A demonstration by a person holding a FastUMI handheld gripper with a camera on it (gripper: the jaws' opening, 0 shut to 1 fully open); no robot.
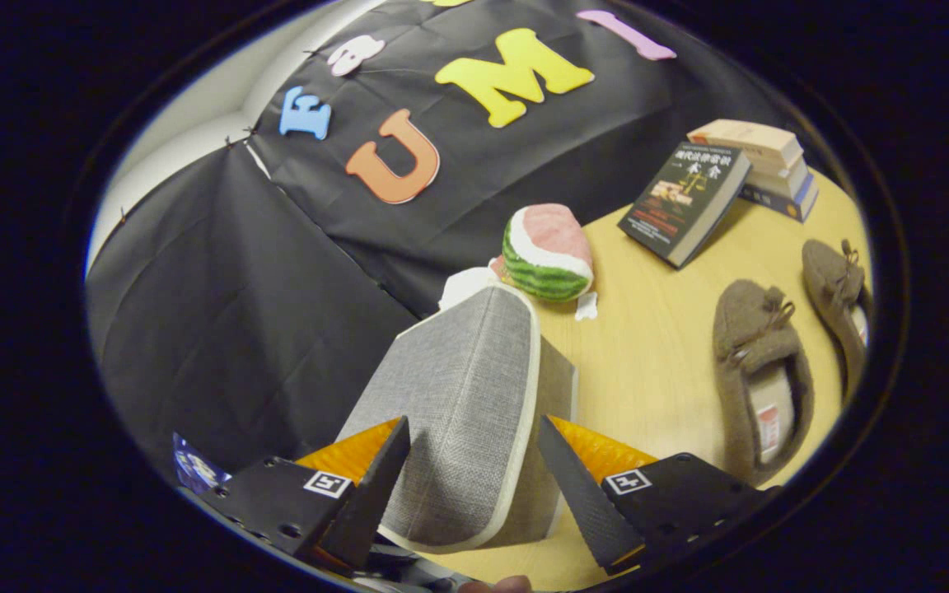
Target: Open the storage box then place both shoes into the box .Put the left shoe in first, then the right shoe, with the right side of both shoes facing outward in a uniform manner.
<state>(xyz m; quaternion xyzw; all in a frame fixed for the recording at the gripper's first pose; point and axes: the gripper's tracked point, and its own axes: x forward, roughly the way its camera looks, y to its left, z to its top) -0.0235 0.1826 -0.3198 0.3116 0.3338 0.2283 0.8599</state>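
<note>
Camera rode on the tongs, looking forward along both fingers, which showed at the bottom of the view, spread apart. View was rolled hard: desk sloped away to one side, booth wall rose on the other. Very near the grey box lid, which stood between the fingers and reached well ahead of them. Farther off on the desk: watermelon toy, books, two brown shoes. Wide fisheye bent every edge.

Watermelon toy, leaning book, stacked books on table.
</note>
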